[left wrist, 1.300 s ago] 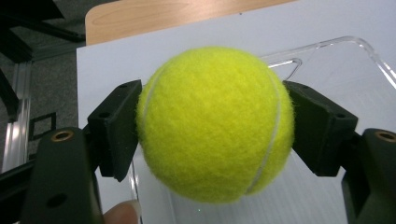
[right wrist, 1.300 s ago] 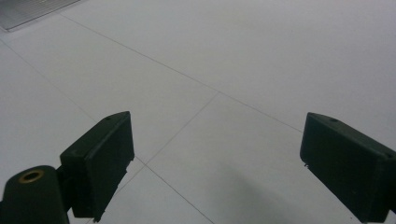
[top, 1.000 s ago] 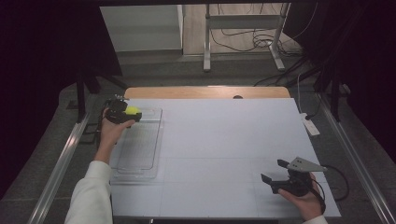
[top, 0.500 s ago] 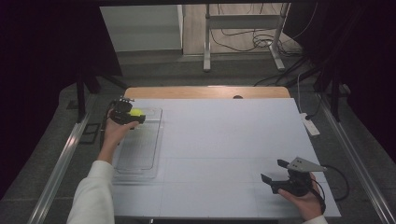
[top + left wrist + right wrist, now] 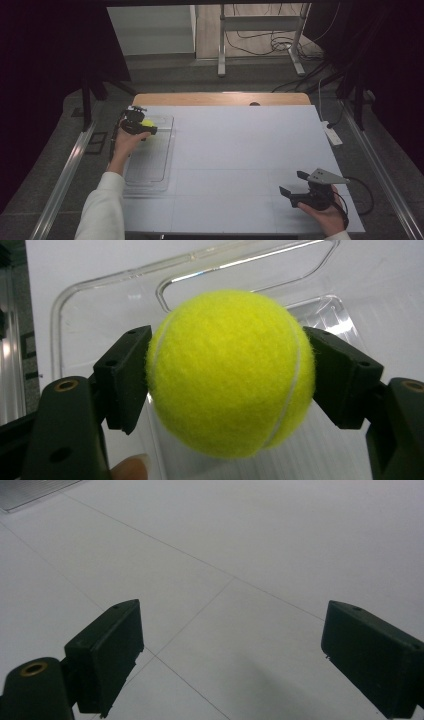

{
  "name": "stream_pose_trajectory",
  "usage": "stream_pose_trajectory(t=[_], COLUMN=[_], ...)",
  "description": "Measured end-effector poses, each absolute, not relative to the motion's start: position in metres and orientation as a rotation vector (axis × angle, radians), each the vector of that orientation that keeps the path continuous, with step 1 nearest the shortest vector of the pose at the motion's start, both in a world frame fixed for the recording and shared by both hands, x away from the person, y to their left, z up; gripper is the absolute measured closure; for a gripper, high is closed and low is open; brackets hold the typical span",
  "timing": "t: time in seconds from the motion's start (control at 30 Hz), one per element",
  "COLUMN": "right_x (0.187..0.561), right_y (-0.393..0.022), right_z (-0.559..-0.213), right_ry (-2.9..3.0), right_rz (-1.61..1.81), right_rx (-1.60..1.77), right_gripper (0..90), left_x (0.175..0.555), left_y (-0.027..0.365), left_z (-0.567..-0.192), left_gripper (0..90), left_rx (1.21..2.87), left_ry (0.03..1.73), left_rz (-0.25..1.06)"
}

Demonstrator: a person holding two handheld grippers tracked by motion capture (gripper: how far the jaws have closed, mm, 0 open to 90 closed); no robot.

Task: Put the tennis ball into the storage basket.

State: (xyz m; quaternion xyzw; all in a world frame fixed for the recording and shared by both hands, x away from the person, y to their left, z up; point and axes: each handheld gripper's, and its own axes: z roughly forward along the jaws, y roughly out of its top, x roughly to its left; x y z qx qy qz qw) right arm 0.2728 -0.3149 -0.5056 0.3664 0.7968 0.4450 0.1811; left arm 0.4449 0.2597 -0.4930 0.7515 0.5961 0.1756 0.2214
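Where dark drapes close in, probably cloth, the white table (image 5: pixel 240 150) lies lit.

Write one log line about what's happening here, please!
left gripper: shut on fuzzy yellow tennis ball | ball: above clear plastic tray | right gripper: open, nothing between its jaws, over white table

Left gripper (image 5: pixel 231 375): jaws clamped on the tennis ball (image 5: pixel 231 372), one pad on each side, held above the far end of the clear tray (image 5: pixel 150 165); forearm extended alongside that tray. Right gripper (image 5: pixel 295 186): jaws spread wide with nothing between them, well apart from the tray, cradled in the hand.
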Motion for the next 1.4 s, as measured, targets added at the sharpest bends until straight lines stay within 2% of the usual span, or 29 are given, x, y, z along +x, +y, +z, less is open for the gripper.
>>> stream_pose_trajectory(t=[1.03,1.4], right_x=[0.2733,0.2732], right_y=[-0.315,-0.3148], right_z=[-0.5059,-0.5058], right_ry=[2.251,2.252], right_rz=[1.261,1.26], right_rx=[1.036,1.035], right_gripper=[10.0,10.1], left_x=[0.449,0.4448], left_y=[0.254,0.2524], left_z=[-0.5036,-0.495], left_gripper=[24.6,15.4], left_rx=[2.144,2.09], left_ry=[1.669,1.608], left_rz=[0.483,0.517])
